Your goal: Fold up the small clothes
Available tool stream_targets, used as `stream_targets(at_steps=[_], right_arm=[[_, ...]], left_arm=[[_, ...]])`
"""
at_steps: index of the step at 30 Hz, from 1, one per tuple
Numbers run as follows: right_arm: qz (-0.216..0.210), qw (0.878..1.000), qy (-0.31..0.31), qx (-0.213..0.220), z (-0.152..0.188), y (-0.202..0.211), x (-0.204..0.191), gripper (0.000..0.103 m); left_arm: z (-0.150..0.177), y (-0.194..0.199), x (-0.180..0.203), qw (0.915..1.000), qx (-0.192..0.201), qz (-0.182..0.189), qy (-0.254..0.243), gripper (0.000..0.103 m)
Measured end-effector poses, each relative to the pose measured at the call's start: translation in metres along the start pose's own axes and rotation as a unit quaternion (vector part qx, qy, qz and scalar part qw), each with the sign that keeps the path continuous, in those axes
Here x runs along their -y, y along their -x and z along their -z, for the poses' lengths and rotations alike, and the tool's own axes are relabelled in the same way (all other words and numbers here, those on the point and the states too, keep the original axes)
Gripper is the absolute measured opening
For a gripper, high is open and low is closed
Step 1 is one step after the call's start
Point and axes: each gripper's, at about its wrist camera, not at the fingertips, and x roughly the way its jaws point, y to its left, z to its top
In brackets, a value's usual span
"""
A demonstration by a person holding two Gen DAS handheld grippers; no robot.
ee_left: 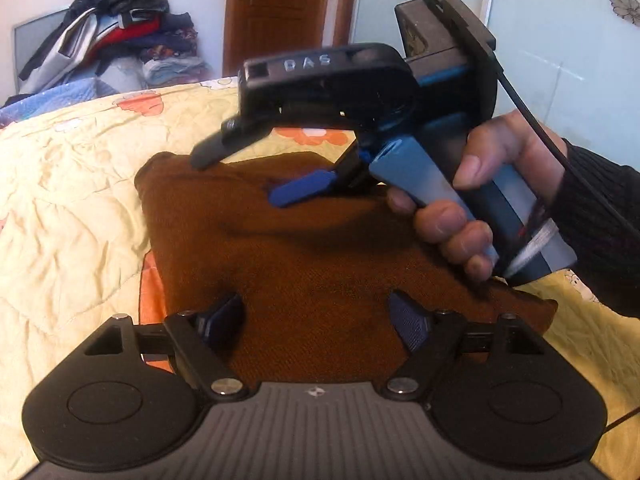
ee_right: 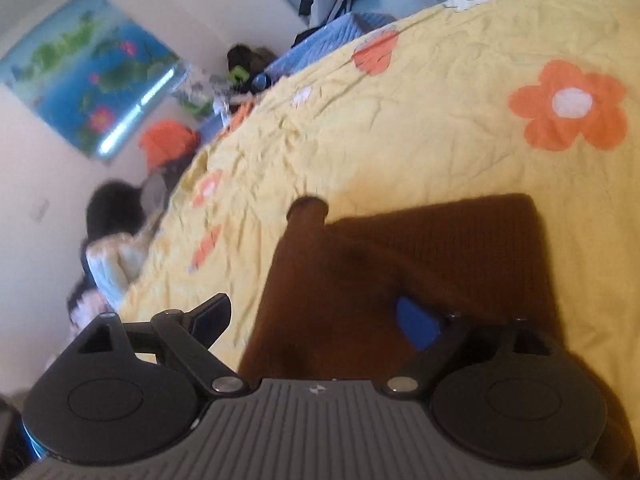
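A brown knit garment lies folded flat on the yellow flowered bedspread. My left gripper hovers over the garment's near part, jaws wide apart, with no cloth pinched between the pads. In the left wrist view a hand holds my right gripper over the garment's far end, one black and one blue finger spread apart. The right wrist view shows the right gripper open above the brown garment, its left finger over bare bedspread and its blue pad over the cloth.
A heap of clothes is piled past the bed's far left corner, beside a wooden door and a glass wardrobe front. In the right wrist view a person sits at the bed's left edge, under a wall poster.
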Motion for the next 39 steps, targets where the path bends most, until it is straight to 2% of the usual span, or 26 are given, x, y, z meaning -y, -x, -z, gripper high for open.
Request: stream_targets(at_steps=[3,5,7,9,11,13,14,17,19,21,22,23,24,25,26,27,29,33,35,37,39], right_arm=[[0.009,1.000,0.013,0.000,0.003,0.005,-0.003,0.088],[0.020,1.000,0.006,0.009,0.023,0.027,-0.012,0.090],[0.000,0.999,0.001,0.046,0.043,0.068,-0.011,0.095],[-0.003,0.996,0.000,0.089,0.055,0.109,-0.004,0.101],[0.037,0.992,-0.013,0.117,0.055,0.133,0.013,0.101],[0.088,0.989,-0.046,0.112,0.046,0.141,0.037,0.094],[0.102,0.988,-0.059,0.100,0.041,0.139,0.048,0.093],[0.104,0.989,-0.079,0.067,0.028,0.121,0.071,0.086],[0.067,0.994,-0.073,0.047,0.017,0.102,0.070,0.086],[0.039,0.997,-0.069,0.022,0.004,0.082,0.068,0.086],[0.029,0.998,-0.059,0.012,-0.002,0.073,0.066,0.086],[0.024,0.999,-0.048,0.004,-0.007,0.063,0.063,0.086],[0.022,0.999,-0.037,0.002,-0.011,0.056,0.058,0.083],[0.023,0.999,-0.027,-0.002,-0.014,0.052,0.055,0.070],[0.028,0.999,-0.013,-0.009,-0.017,0.045,0.052,0.053],[0.039,0.999,0.003,-0.030,-0.016,0.040,0.048,0.024],[0.037,0.998,0.034,-0.037,-0.014,0.035,0.045,0.025],[0.021,0.999,0.049,-0.001,-0.027,0.046,0.038,0.023],[0.017,0.999,0.045,0.019,-0.041,0.048,0.039,0.022],[0.042,0.998,0.033,0.036,-0.054,0.042,0.046,0.021],[0.081,0.996,0.012,0.036,-0.058,0.032,0.055,0.029]], left_arm=[[-0.002,0.014,-0.012,0.9995,0.004,0.018,0.024,0.081],[-0.001,0.031,-0.024,0.9976,0.024,0.034,0.056,0.082],[-0.003,0.042,-0.047,0.9929,0.043,0.040,0.103,0.082],[-0.010,0.035,-0.077,0.9859,0.037,0.036,0.159,0.083],[-0.018,0.015,-0.106,0.9760,0.009,0.022,0.216,0.083],[-0.025,-0.013,-0.129,0.9643,-0.028,0.023,0.262,0.082],[-0.030,-0.022,-0.135,0.9624,-0.022,0.025,0.270,0.082],[-0.046,-0.040,-0.141,0.9626,-0.031,0.023,0.268,0.082],[-0.057,-0.055,-0.144,0.9619,-0.043,0.041,0.267,0.082],[-0.065,-0.067,-0.138,0.9655,-0.046,0.037,0.253,0.081],[-0.072,-0.073,-0.133,0.9684,-0.048,0.029,0.243,0.073],[-0.074,-0.075,-0.131,0.9711,-0.050,0.016,0.233,0.059],[-0.077,-0.074,-0.129,0.9745,-0.048,0.001,0.219,0.054],[-0.076,-0.080,-0.125,0.9775,-0.045,-0.008,0.206,0.039],[-0.073,-0.078,-0.122,0.9801,-0.043,-0.009,0.194,0.031],[-0.074,-0.079,-0.119,0.9828,-0.036,-0.014,0.181,0.029],[-0.075,-0.071,-0.112,0.9876,-0.021,-0.027,0.153,0.018],[-0.097,-0.060,-0.112,0.9903,0.014,-0.033,0.134,0.017],[-0.113,-0.068,-0.113,0.9919,0.023,-0.050,0.115,0.017],[-0.119,-0.083,-0.111,0.9930,0.017,-0.086,0.079,0.019],[-0.114,-0.088,-0.111,0.9914,0.000,-0.104,0.080,0.020]])
